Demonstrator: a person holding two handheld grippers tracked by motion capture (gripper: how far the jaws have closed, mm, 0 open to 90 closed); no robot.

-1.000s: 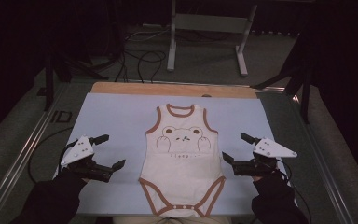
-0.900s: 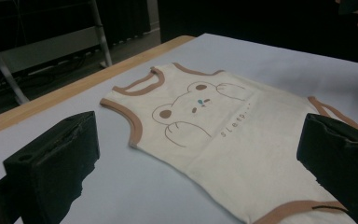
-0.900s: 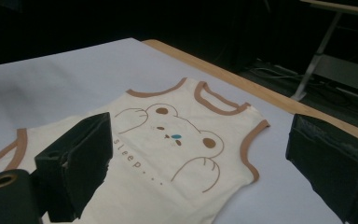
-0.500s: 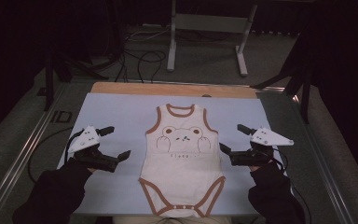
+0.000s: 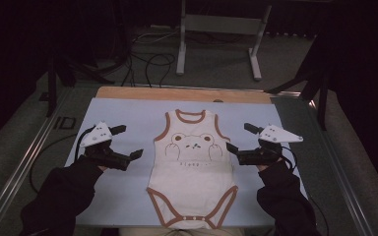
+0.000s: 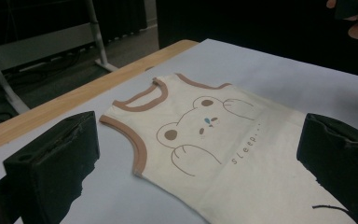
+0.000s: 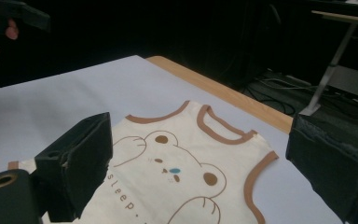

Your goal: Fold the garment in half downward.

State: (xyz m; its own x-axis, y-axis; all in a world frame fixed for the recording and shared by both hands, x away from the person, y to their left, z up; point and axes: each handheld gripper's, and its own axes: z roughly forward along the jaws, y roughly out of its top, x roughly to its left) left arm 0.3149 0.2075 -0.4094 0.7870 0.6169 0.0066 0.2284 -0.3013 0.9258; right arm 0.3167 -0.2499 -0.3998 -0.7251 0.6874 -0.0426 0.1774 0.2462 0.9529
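Observation:
A cream baby bodysuit with brown trim and a bear print lies flat on the pale blue mat, neck toward the far edge. My left gripper hovers open just left of the bodysuit at chest height, jaws pointing toward it. My right gripper stands open just right of it, mirrored. In the left gripper view the bodysuit lies between and beyond the wide-apart jaws of the left gripper. The right gripper view shows the bodysuit framed the same way by the right gripper. Neither holds anything.
A wooden strip runs along the table's far edge. Beyond it, a metal stand and cables sit on the floor. Bare mat lies on both sides of the garment. Metal rails border the table.
Both grippers have moved inward toward the sides of the bodysuit and slightly forward. Their jaws stay open. The bodysuit has not moved.

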